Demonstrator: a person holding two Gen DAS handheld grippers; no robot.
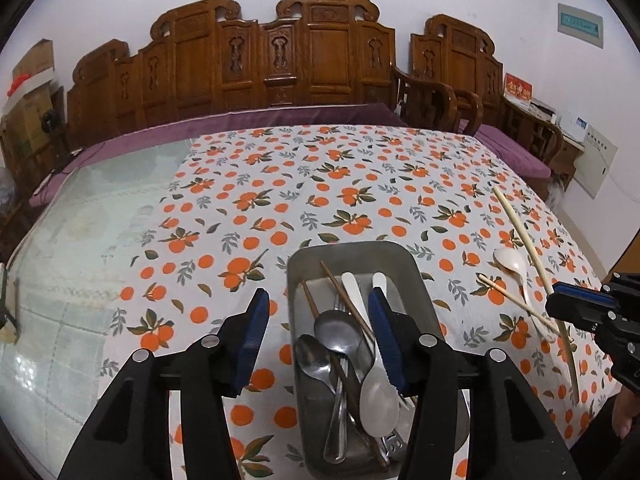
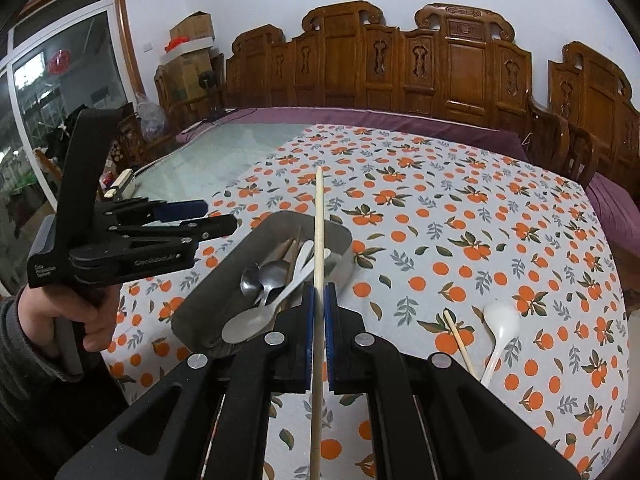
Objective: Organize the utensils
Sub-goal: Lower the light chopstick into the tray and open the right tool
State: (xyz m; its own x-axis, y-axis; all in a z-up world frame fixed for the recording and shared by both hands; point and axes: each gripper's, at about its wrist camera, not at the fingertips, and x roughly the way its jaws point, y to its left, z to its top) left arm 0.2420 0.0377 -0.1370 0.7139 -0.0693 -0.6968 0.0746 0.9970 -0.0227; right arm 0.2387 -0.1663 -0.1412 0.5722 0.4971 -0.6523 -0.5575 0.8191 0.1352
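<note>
Left gripper (image 1: 316, 322) angled down over the metal tray (image 1: 416, 276), jaws apart, nothing between them. Right gripper (image 2: 319, 296) clamps one pale chopstick (image 2: 319, 216), tilted above the tray. Tray contains two metal spoons, two white spoons, brown chopsticks. On the tablecloth (image 2: 460, 208): one white spoon (image 2: 500, 320), one chopstick (image 2: 460, 338).

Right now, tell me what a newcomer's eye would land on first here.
First the orange-print tablecloth, then the metal tray near its front edge, filled with spoons and chopsticks. Next the right gripper, shut on a pale chopstick over the tray, and the white spoon lying loose to the tray's right.
</note>
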